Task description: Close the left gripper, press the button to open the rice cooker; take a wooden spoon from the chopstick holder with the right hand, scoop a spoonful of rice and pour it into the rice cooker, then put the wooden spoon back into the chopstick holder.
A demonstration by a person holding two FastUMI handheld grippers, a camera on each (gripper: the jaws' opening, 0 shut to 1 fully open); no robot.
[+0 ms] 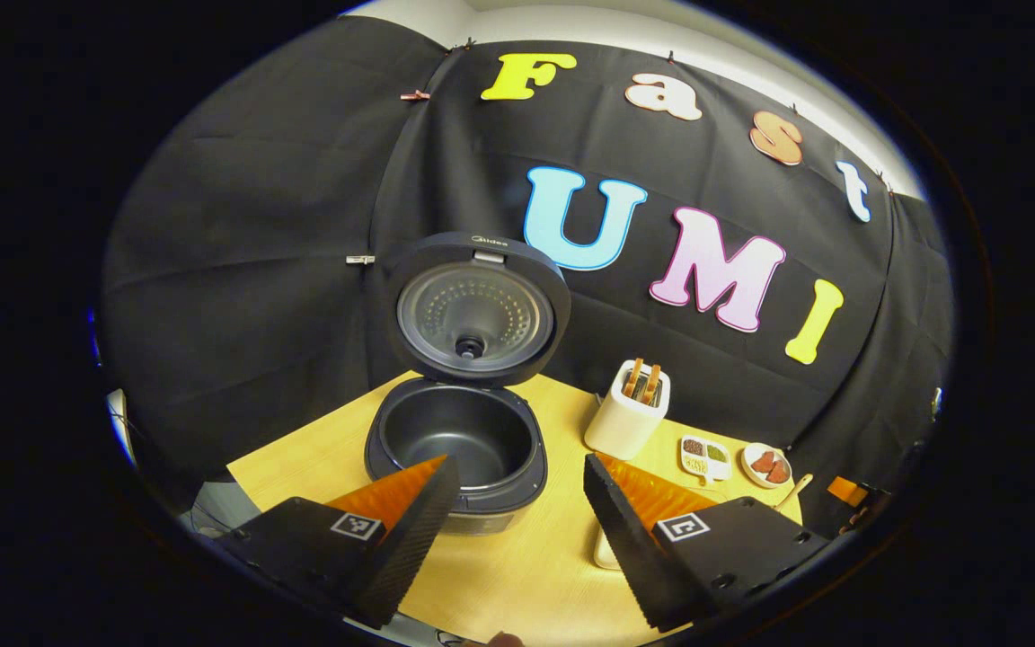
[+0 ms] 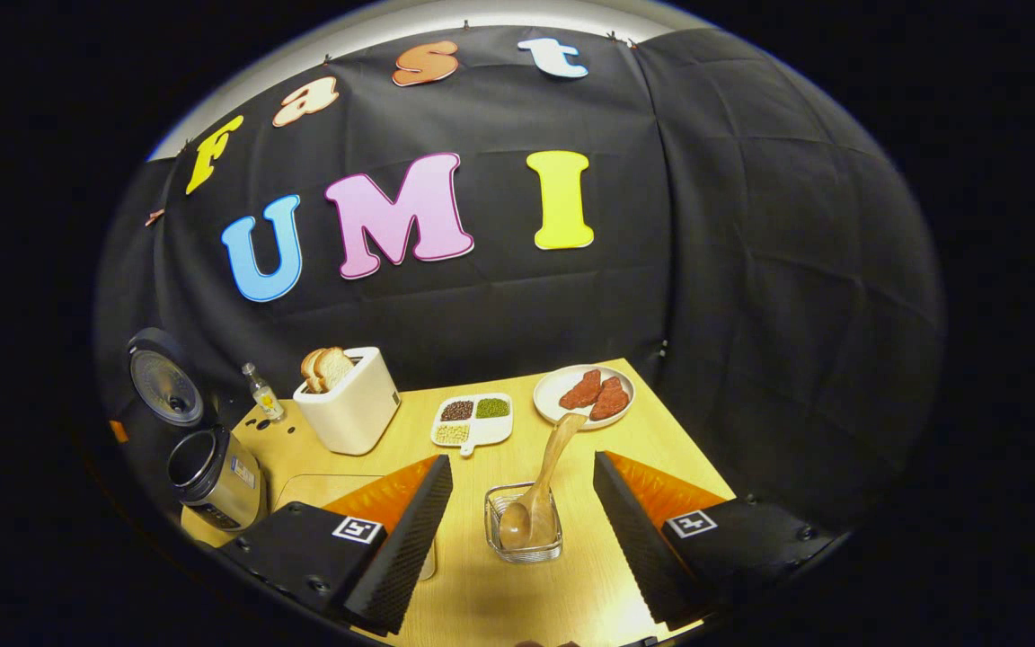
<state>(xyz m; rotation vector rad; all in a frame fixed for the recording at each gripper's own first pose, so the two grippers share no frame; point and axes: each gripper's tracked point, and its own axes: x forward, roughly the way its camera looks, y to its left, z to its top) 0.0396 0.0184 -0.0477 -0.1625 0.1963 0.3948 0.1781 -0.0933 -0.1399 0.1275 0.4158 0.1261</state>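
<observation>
The rice cooker [image 1: 455,449] stands with its lid [image 1: 473,310] raised and its dark inner pot bare. My left gripper [image 1: 522,503] hangs open just in front of it, holding nothing. In the right gripper view the cooker [image 2: 212,476] sits at the far left. A wooden spoon [image 2: 543,490] rests bowl-down in a small clear glass holder [image 2: 524,530], handle leaning back towards the plate. My right gripper [image 2: 522,508] is open, its fingers either side of the holder and apart from it.
A white toaster [image 2: 351,404] with bread, a small bottle [image 2: 261,391], a divided dish of grains [image 2: 473,420] and a plate of meat [image 2: 585,391] line the back of the wooden table [image 2: 661,440]. A pale object [image 2: 428,564] peeks out beside my right gripper's left finger.
</observation>
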